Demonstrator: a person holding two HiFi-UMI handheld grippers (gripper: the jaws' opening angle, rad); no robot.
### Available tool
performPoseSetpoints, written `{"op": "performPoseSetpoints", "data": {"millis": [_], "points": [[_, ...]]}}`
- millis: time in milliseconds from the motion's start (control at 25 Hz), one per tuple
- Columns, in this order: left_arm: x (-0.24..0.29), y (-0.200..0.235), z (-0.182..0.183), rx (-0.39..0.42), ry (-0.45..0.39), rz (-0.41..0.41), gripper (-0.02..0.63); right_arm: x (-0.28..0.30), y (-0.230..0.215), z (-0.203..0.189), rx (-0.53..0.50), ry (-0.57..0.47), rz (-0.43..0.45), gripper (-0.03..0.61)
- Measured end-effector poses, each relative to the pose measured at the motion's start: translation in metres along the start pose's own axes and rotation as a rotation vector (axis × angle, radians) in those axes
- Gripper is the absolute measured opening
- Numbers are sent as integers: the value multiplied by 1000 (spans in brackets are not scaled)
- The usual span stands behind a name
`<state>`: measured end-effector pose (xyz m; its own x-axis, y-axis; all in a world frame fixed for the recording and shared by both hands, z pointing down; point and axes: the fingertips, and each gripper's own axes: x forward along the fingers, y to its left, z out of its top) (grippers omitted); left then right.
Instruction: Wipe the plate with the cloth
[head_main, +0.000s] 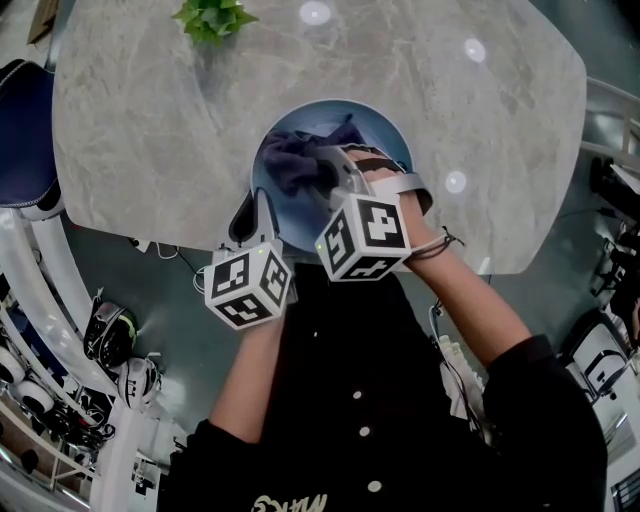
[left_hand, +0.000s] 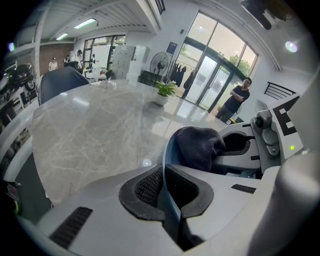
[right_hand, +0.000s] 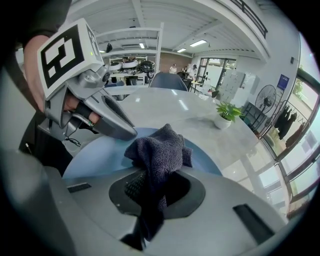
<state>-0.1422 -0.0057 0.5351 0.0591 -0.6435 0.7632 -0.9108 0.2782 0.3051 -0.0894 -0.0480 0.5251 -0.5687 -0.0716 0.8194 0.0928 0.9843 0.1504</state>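
A pale blue plate (head_main: 385, 128) rests at the near edge of the grey marble table (head_main: 150, 130). My left gripper (head_main: 258, 215) is shut on the plate's near left rim (left_hand: 168, 150), the rim edge pinched between its black pads. My right gripper (head_main: 335, 175) is shut on a dark blue-grey cloth (head_main: 300, 160), which bunches over the plate's middle. In the right gripper view the cloth (right_hand: 159, 152) rises from between the jaws above the plate (right_hand: 95, 155), with the left gripper (right_hand: 131, 133) at the rim. The left gripper view shows the cloth (left_hand: 200, 145) on the plate.
A small potted plant (head_main: 212, 18) stands at the table's far side. A dark chair (head_main: 22, 130) is at the left. Helmets (head_main: 110, 335) and cables lie on the floor below. People stand far off by the glass doors (left_hand: 240, 97).
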Motion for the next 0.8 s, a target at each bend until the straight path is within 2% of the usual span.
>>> {"op": "performPoseSetpoints", "data": {"millis": [360, 800], "points": [[0, 1, 0, -5, 2, -5, 29, -11, 1, -19, 17, 28, -2, 31], [-1, 0, -1, -1, -5, 2, 29, -27, 7, -45, -38, 87, -2, 31]]}}
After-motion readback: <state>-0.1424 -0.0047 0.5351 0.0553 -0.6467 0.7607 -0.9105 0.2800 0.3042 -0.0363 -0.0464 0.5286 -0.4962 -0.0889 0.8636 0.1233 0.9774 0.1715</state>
